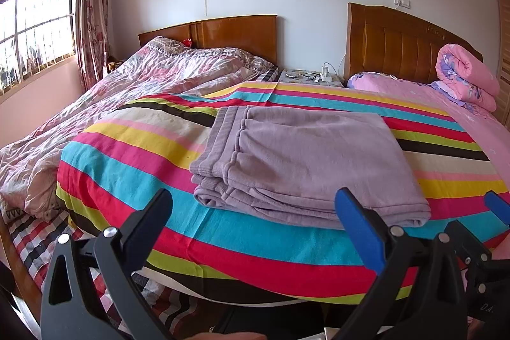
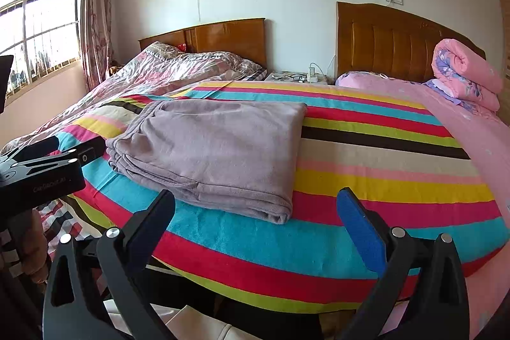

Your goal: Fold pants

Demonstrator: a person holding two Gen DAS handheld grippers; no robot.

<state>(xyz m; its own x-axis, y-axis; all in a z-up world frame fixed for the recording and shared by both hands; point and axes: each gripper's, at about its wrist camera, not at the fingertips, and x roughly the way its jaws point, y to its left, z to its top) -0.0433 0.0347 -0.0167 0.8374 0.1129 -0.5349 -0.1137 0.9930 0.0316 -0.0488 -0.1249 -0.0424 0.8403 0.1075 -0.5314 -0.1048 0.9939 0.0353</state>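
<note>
Mauve fleece pants (image 1: pixel 306 161) lie folded into a flat rectangular stack on the striped blanket (image 1: pixel 127 148), near the bed's front edge. Both tools hang back off that edge, touching nothing. The left gripper (image 1: pixel 251 212) is spread wide and empty, with the stack straight ahead of it. The right gripper (image 2: pixel 255 212), equally wide and empty, sees the stack ahead and to its left, so the left one seems nearer. The waistband faces left, the longer side running away toward the headboards (image 1: pixel 408 43).
</note>
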